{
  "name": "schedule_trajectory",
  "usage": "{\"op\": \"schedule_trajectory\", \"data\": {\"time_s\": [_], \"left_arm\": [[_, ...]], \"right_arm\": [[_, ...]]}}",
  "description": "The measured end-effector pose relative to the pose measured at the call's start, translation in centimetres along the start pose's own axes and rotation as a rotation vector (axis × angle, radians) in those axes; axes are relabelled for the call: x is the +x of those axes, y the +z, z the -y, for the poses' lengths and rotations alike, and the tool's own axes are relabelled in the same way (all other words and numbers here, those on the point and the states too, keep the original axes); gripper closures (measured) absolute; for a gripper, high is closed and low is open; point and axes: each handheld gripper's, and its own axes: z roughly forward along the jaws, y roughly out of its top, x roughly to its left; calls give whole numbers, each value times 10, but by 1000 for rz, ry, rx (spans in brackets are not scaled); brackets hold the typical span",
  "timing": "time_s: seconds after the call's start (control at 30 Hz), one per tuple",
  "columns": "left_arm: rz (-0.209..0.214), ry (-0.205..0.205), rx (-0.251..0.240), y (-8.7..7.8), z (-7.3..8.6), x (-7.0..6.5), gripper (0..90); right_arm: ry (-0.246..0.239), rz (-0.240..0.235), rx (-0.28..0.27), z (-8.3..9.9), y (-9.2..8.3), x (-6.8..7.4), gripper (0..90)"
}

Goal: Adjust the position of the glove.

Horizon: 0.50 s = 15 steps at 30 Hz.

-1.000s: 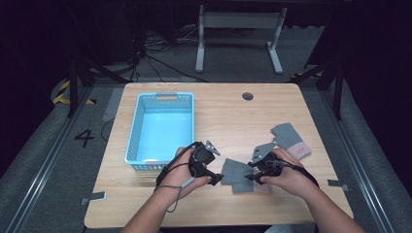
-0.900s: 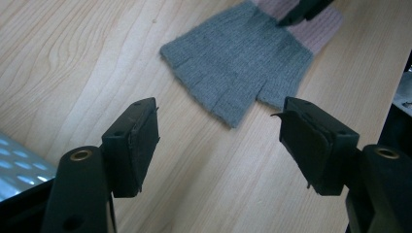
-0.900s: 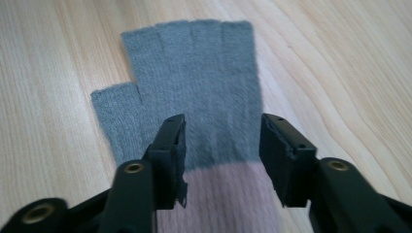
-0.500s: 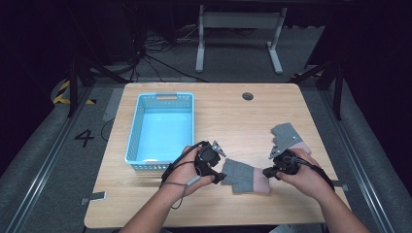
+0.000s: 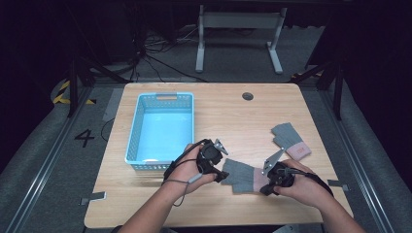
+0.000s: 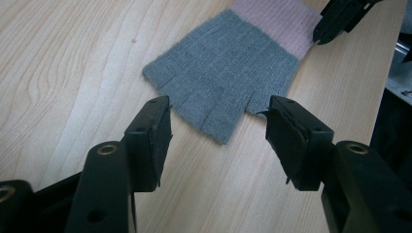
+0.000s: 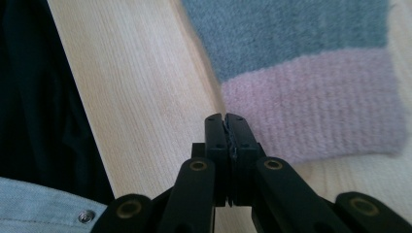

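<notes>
Floor marking "4" (image 5: 84,138) left of the table (image 5: 228,109). Two gloves: near glove (image 5: 241,175) flat at the front edge, long axis left–right, fingers toward the left gripper (image 5: 219,167), whose jaws stand spread and have just been moving; pink cuff at the right gripper (image 5: 266,184), jaws pressed together beside it. Second glove (image 5: 289,140); one blue basket (image 5: 163,128)

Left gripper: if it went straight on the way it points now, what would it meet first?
Most likely the finger end of the grey glove, lying flat on the table just ahead of the open left gripper. Nothing sits between them.
</notes>
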Motion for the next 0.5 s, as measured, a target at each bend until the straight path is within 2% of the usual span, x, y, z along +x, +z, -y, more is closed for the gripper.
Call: {"op": "schedule_trajectory", "data": {"time_s": [0.1, 0.17, 0.3, 0.5], "left_arm": [[-1, 3, 1, 0, 0, 0, 425], [1, 4, 2, 0, -1, -1, 423], [0, 3, -1, -1, 0, 0, 415], [-2, 4, 2, 0, 0, -1, 409]], "right_arm": [[-4, -5, 15, 0, 4, 0, 891], [-2, 12, 19, 0, 7, -1, 890], [10, 42, -2, 1, 6, -5, 890], [13, 53, -6, 1, 5, -7, 889]]}}
